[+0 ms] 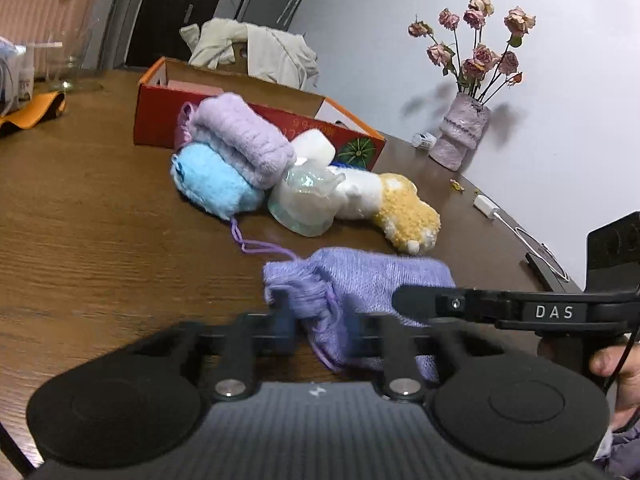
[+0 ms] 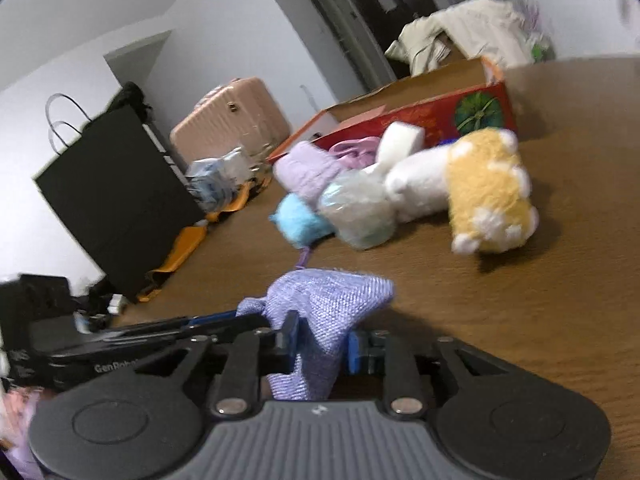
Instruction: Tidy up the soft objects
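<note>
The left gripper [image 1: 326,330] sat low over a brown wooden table [image 1: 92,240], its jaws pinched on the gathered mouth of a lilac knit pouch [image 1: 360,280]. The right gripper [image 1: 416,304] came in from the right, its finger lying against the pouch's far side, a hand [image 1: 616,364] behind it. The pouch's cord [image 1: 256,244] trailed toward a pile: a blue plush [image 1: 212,184], a rolled lilac cloth [image 1: 240,140] on top of it, a clear wrapped bundle [image 1: 304,200], and a white-and-yellow plush paw [image 1: 392,208]. Behind stood an open red box [image 1: 160,112]. A vase [image 1: 460,136] of dried roses [image 1: 480,40] stood near the wall.
</note>
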A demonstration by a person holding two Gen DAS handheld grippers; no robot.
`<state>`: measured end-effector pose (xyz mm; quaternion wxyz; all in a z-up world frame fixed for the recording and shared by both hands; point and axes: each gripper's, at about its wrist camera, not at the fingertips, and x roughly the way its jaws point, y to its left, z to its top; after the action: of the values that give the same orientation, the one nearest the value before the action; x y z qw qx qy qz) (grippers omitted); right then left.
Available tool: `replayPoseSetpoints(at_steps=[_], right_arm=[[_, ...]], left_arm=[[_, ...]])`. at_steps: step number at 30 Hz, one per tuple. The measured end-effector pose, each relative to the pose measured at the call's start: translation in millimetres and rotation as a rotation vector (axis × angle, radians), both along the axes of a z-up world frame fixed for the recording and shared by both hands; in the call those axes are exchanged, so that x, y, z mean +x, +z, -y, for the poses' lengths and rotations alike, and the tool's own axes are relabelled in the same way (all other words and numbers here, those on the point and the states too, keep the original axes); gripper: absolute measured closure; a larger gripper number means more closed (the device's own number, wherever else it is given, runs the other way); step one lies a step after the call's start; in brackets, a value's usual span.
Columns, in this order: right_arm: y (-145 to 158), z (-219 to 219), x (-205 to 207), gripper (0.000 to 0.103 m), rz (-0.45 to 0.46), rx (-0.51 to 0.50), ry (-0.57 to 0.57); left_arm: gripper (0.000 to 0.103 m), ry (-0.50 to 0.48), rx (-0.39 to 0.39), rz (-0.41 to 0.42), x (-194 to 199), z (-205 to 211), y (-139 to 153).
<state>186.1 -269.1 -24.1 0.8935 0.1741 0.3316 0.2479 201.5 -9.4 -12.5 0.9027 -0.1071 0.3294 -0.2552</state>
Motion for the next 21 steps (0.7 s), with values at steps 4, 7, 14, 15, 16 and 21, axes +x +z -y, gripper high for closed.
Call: replayPoseSetpoints(at_steps=[4, 7, 14, 15, 16, 21], right_arm=[[3, 4, 2, 0.052, 0.031, -0.063, -0.113], [5, 16, 2, 0.053, 0.038, -0.019, -0.149], [23, 14, -9, 0.051, 0.100, -0.107, -0.185], [22, 12, -9, 0.051, 0.080, -0.098, -0.165], [20, 9, -8, 0.054, 0.063, -0.086, -0.150], [-2, 3, 2, 0.089, -0.012, -0.001, -0.146]], left_arm=[[0.091, 0.011, -0.002, -0.017, 4, -1, -4], [0.092, 0.013, 0.011, -0.004, 1, 1, -1], [0.092, 0.016, 0.037, 0.016, -3, 3, 5], [0.092, 0.013, 0.036, 0.019, -4, 4, 7], [0.092, 0.010, 0.035, 0.023, -6, 5, 8], [0.093, -0.004, 0.034, 0.041, -12, 9, 12]])
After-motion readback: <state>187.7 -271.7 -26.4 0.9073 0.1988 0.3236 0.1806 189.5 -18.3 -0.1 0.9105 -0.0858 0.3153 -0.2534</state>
